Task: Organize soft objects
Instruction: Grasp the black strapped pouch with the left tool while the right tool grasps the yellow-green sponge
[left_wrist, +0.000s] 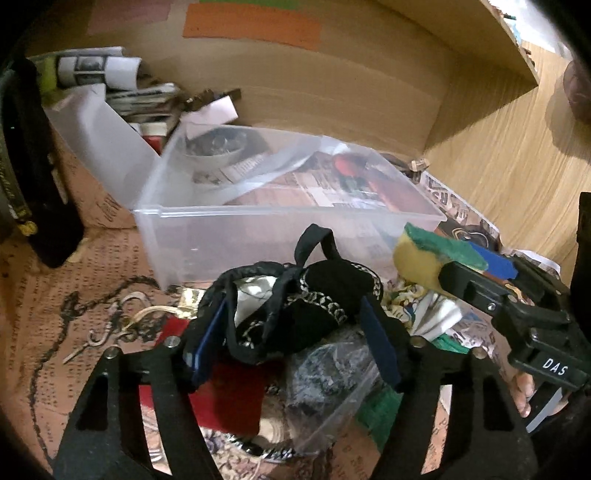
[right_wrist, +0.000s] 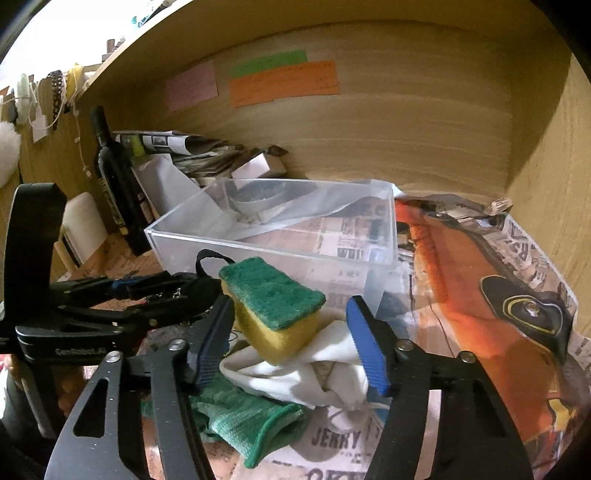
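- The sponge (right_wrist: 275, 314), yellow foam under a green scouring pad, sits between the fingers of the right gripper (right_wrist: 291, 343); its left finger touches the foam, while a gap shows at the right finger, so whether it is truly clamped cannot be told
- In the left wrist view the same sponge appears raised near the front right corner of the clear plastic bin (left_wrist: 229, 218), just short of its rim
- It looks light and springy; a hold across the yellow foam flanks should suit it, though hard squeezing would likely deform it and let it slide
- The left gripper (left_wrist: 295, 325) pinches a black embroidered fabric pouch (left_wrist: 317, 295), limp, with a loose strap that may snag
- Below the sponge lie a white cloth (right_wrist: 295, 373) and a green knitted cloth (right_wrist: 251, 421), both floppy and best taken by a bunched fold
- A clear plastic bag (left_wrist: 332, 376), a red fabric piece (left_wrist: 229, 402) and a thin chain (left_wrist: 92, 299) lie on the newspaper-lined shelf floor (right_wrist: 461, 266)
- Rolled papers (right_wrist: 166, 142) and a dark bottle (right_wrist: 110, 177) stand behind the bin
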